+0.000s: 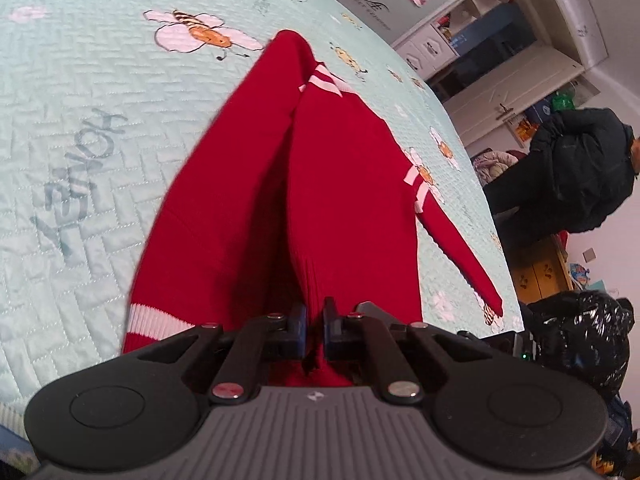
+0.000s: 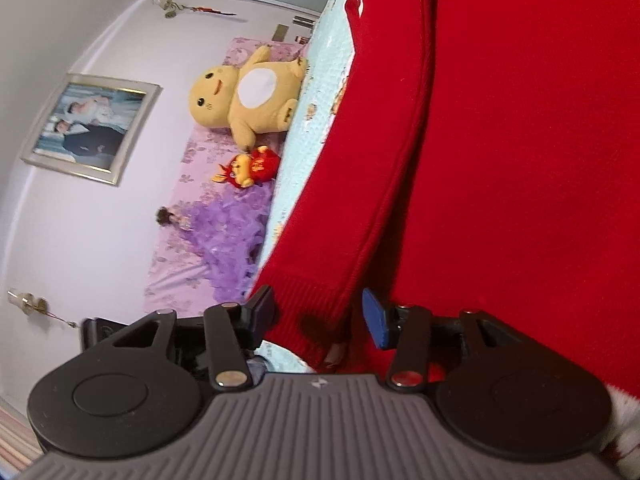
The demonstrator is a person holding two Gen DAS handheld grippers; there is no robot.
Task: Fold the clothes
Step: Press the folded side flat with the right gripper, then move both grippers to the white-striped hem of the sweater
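Note:
A red knit sweater (image 1: pixel 336 184) with white stripes lies on the pale green quilted bed cover (image 1: pixel 80 120), one sleeve stretched out to the right. My left gripper (image 1: pixel 315 330) is shut on a raised fold of the sweater's ribbed hem, which rises as a ridge ahead of the fingers. In the right wrist view the same sweater (image 2: pixel 520 160) fills the right side. My right gripper (image 2: pixel 318 316) is open, its blue-padded fingers on either side of the ribbed edge of a folded red layer (image 2: pixel 316 308); the fingers stand apart from the cloth.
A person in dark clothes (image 1: pixel 576 176) stands beyond the bed's far edge beside white cabinets (image 1: pixel 500 64). A shiny black bag (image 1: pixel 588 332) sits at right. A yellow plush toy (image 2: pixel 248 96) and a small red plush (image 2: pixel 250 168) lie on purple bedding by the wall, near a framed photo (image 2: pixel 90 128).

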